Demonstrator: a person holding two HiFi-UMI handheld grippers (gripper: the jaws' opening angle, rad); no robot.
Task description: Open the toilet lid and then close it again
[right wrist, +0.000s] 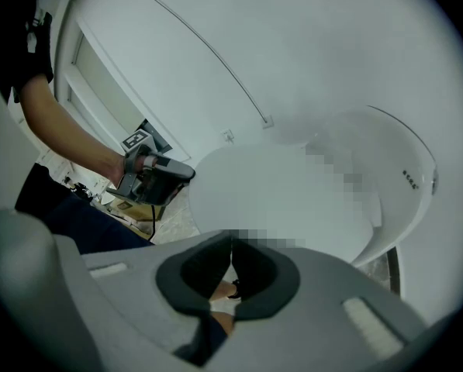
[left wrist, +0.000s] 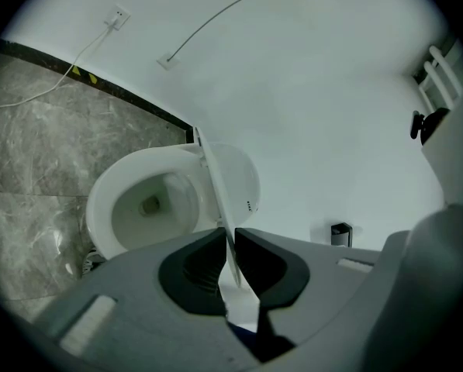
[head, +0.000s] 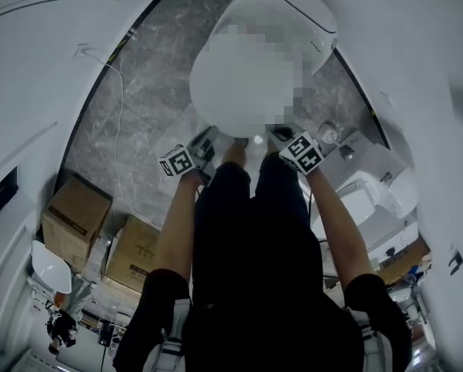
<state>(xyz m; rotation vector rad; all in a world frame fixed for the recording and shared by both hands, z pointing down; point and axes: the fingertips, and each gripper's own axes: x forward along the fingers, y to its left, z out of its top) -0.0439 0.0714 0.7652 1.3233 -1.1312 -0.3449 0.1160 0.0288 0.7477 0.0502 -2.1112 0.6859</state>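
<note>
The white toilet lid (head: 215,99) stands part-raised over the bowl, its hinge end by the toilet's back (head: 309,14). My left gripper (head: 208,139) and right gripper (head: 281,134) both hold its front edge. In the left gripper view the thin lid edge (left wrist: 215,184) runs between the jaws of the left gripper (left wrist: 231,242), which is shut on it, and the open bowl (left wrist: 150,204) shows to the left. In the right gripper view the right gripper (right wrist: 231,242) has its jaws close together at the rim of the lid (right wrist: 270,192); the left gripper (right wrist: 157,178) shows beyond.
Two cardboard boxes (head: 74,217) (head: 134,252) sit on the grey marble floor (head: 146,68) at lower left. A cable (head: 119,91) hangs down the white wall. Another white toilet (head: 371,192) stands close on the right. The person's legs are right before the bowl.
</note>
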